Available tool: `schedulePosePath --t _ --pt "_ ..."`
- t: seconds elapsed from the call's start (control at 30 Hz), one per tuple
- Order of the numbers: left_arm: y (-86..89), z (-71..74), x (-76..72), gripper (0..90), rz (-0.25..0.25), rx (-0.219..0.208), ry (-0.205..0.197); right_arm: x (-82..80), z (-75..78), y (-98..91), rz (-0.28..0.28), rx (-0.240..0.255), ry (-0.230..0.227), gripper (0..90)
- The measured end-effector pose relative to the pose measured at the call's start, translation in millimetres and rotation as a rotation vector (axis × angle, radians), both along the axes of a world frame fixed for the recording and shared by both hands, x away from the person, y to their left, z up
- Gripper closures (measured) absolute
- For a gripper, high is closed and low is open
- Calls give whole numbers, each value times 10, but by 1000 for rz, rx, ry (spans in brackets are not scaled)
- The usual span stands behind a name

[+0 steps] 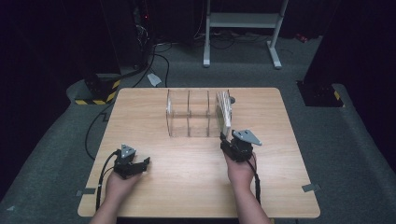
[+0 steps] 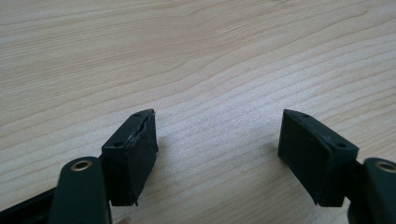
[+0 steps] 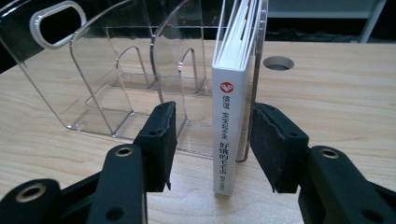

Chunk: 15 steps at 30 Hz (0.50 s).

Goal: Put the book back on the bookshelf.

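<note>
Right hand-held gripper (image 3: 212,140), lower centre of the right gripper view: jaws parted on either side of a white book (image 3: 229,112), pads clear of its spine, nothing gripped. The book stands upright, long axis vertical, in the end compartment of a clear acrylic rack (image 3: 116,88), directly ahead of this gripper, which is much the nearer. In the high view the right hand-held gripper (image 1: 226,140) sits just below the rack (image 1: 189,114) at mid-frame; the book (image 1: 224,112) occupies the rack's right end. Left hand-held gripper (image 1: 142,163), lower left, rests open on bare counter (image 1: 187,186), well apart. Open counter lies right of the rack and below it.
</note>
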<state>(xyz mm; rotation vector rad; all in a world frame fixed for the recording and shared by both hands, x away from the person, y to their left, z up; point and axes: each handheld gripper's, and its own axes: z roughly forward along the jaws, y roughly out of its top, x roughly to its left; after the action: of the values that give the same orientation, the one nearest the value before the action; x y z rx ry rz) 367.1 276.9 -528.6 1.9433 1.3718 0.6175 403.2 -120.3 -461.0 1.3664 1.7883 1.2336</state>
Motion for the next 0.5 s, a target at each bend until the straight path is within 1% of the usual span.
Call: schedulePosePath --t 0.07,0.17,0.23,0.33,0.4,0.5 --pt "0 0 -6 282 -7 6 -4 -23 10 -7 9 -7 -6 467" --pt "-6 -1 -17 283 -10 5 -5 -49 12 -28 23 -15 2 426" --pt "-5 1 -20 283 -15 10 -6 -72 3 -52 29 -29 -5 406" --pt "-12 0 -28 283 -20 4 -3 -115 -31 -97 33 -87 -16 380" --pt "-13 0 -32 283 -21 7 -5 -127 -64 -145 40 -102 -2 366" --pt "-14 0 -34 282 -21 8 -6 -140 -136 -248 42 -107 31 354"
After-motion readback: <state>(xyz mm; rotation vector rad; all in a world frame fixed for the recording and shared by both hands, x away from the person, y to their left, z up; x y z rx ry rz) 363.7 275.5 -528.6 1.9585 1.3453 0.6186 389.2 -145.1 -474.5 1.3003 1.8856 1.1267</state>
